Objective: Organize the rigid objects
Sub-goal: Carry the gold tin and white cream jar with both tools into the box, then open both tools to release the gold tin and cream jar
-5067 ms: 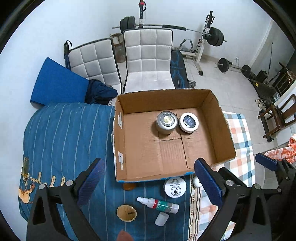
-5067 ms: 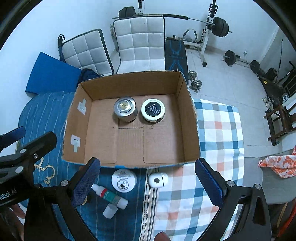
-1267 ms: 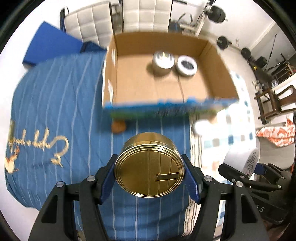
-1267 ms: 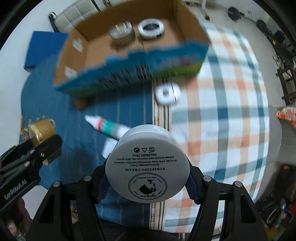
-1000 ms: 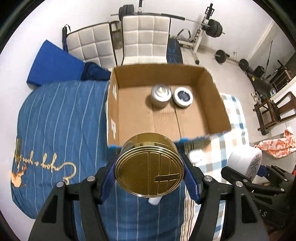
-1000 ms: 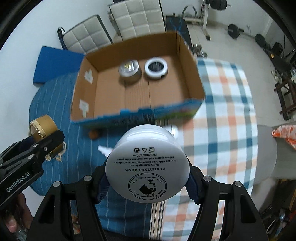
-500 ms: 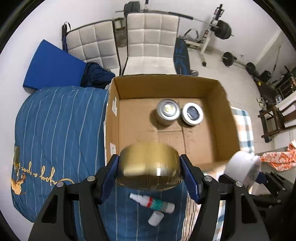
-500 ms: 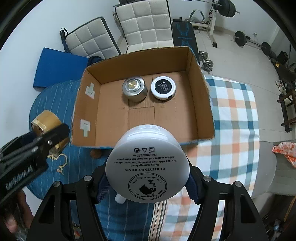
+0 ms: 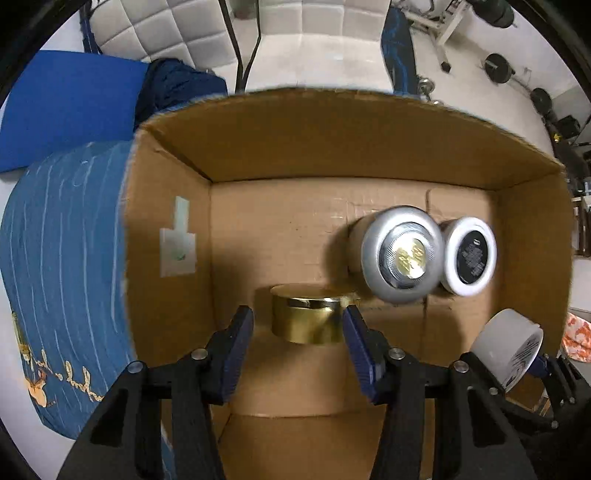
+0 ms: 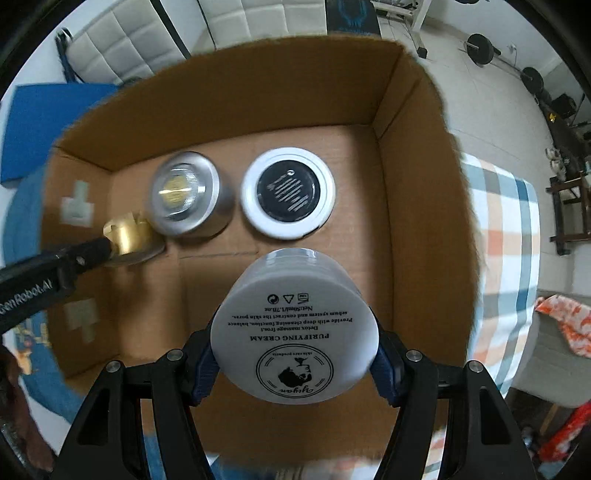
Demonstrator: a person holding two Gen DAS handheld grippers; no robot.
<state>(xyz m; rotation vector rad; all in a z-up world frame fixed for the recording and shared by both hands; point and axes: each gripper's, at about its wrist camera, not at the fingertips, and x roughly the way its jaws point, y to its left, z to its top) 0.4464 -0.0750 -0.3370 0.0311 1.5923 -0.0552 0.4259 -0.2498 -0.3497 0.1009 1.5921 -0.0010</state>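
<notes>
An open cardboard box (image 9: 166, 221) (image 10: 417, 206) lies on the bed. A silver jar (image 9: 402, 254) (image 10: 186, 197) and a white jar with a black lid (image 9: 469, 256) (image 10: 288, 192) stand inside at the back. A gold tin (image 9: 308, 317) (image 10: 127, 234) sits on the box floor just ahead of my left gripper (image 9: 299, 347); the blue pads (image 9: 240, 332) stand slightly apart from its sides. My right gripper (image 10: 295, 369) is shut on a white cream jar (image 10: 295, 332) (image 9: 506, 350), held over the box floor.
A blue striped bedspread (image 9: 62, 258) lies left of the box and a checked cloth (image 10: 506, 240) to its right. White padded chairs (image 9: 325, 33) and gym weights (image 10: 480, 48) stand beyond on the floor.
Both grippers have moved forward and down into the box. The left jaws have opened off the gold tin, which now rests on the box floor. The right still holds the cream jar.
</notes>
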